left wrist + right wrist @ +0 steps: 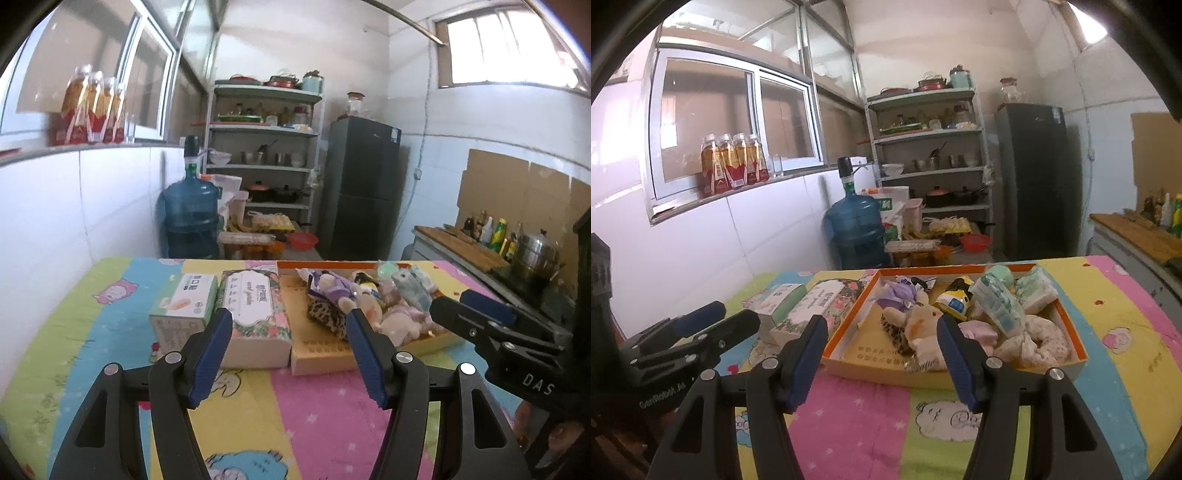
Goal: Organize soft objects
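Note:
An orange-rimmed shallow box (846, 325) (317, 354) lies on the colourful table cover, filled with several soft things: a purple-dressed plush (899, 295) (332, 286), a leopard-print pouch (327, 315), a beige plush (923, 328), tissue packs (997, 302) (412, 288) and a fluffy ring (1041, 341). My left gripper (288, 321) hovers open and empty in front of the floral box and the tray's left part. Open and empty too, my right gripper (882, 325) faces the tray from the near side. Each gripper shows in the other's view at the edge.
A floral tissue box (255, 310) (816, 302) and a green-white box (188, 299) (781, 295) stand left of the tray. Behind the table are a blue water jug (190, 218), a shelf of pots (266, 147), a dark fridge (360, 184) and a counter (469, 247) at right.

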`<move>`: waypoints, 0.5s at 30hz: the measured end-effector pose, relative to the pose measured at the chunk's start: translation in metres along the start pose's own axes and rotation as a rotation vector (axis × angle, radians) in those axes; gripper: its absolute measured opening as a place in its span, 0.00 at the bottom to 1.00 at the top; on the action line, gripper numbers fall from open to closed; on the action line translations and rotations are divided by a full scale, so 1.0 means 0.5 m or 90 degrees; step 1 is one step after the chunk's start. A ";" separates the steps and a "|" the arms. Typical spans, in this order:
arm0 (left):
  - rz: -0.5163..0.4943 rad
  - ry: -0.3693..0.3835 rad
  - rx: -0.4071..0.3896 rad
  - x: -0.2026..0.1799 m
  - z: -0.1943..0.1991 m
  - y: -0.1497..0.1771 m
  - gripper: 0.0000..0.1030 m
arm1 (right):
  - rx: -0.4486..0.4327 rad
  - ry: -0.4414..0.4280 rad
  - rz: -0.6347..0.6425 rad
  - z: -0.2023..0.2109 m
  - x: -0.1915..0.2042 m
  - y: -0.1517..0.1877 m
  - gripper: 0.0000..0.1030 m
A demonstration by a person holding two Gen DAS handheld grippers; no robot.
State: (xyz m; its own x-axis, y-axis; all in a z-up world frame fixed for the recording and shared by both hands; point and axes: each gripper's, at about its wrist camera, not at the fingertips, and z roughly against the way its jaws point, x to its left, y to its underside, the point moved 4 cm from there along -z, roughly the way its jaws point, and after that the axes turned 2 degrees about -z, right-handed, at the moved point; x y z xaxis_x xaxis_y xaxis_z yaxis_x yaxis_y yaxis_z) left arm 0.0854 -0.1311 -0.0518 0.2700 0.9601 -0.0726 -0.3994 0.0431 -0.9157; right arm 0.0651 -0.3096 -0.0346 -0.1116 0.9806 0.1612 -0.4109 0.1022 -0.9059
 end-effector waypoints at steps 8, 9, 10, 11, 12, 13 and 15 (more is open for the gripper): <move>-0.005 -0.014 -0.011 0.004 0.083 0.035 0.64 | -0.029 0.043 0.020 0.069 0.059 0.035 0.60; -0.006 -0.019 -0.013 0.004 0.092 0.038 0.64 | -0.031 0.045 0.022 0.077 0.067 0.039 0.60; -0.007 -0.023 -0.015 0.006 0.100 0.040 0.64 | -0.034 0.048 0.026 0.086 0.074 0.043 0.60; -0.007 -0.026 -0.016 0.007 0.107 0.043 0.64 | -0.036 0.052 0.029 0.093 0.079 0.046 0.60; -0.006 -0.028 -0.017 0.005 0.115 0.046 0.64 | -0.039 0.056 0.033 0.100 0.084 0.050 0.60; -0.006 -0.034 -0.019 0.004 0.125 0.049 0.64 | -0.041 0.059 0.035 0.108 0.088 0.053 0.60; -0.007 -0.045 -0.024 0.001 0.137 0.052 0.64 | -0.043 0.064 0.034 0.122 0.093 0.059 0.60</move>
State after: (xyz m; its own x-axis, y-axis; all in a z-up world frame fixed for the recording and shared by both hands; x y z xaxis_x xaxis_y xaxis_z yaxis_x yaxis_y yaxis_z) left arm 0.0150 -0.1105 -0.0484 0.2110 0.9768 -0.0363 -0.3640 0.0441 -0.9304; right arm -0.0076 -0.2714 -0.0299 -0.0383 0.9964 0.0756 -0.3446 0.0578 -0.9370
